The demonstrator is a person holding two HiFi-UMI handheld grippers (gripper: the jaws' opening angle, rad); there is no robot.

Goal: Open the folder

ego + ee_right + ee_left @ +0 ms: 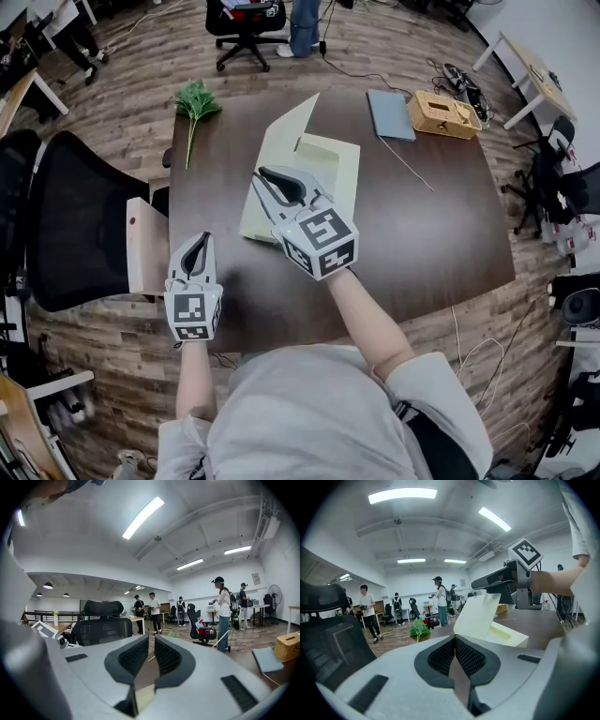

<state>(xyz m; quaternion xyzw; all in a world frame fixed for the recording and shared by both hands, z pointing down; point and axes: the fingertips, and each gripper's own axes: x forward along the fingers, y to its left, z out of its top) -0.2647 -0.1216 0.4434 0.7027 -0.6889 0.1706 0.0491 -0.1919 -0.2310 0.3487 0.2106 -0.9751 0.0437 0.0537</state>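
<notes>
A pale yellow folder [328, 169] lies in the middle of the dark table [441, 234]. Its front cover [289, 131] stands partly raised on the far left side, which also shows in the left gripper view [476, 616]. My right gripper [265, 178] hovers over the folder's near left part, its jaws a narrow slit apart with nothing between them [151, 641]. It touches no part of the cover that I can see. My left gripper [194, 251] is at the table's near left edge, shut and empty [454, 639].
A green leafy sprig [195, 101] lies at the far left corner. A grey notebook [390, 114] and a woven box [442, 114] sit at the far right. A black office chair [80, 220] stands left of the table. Several people stand in the room beyond.
</notes>
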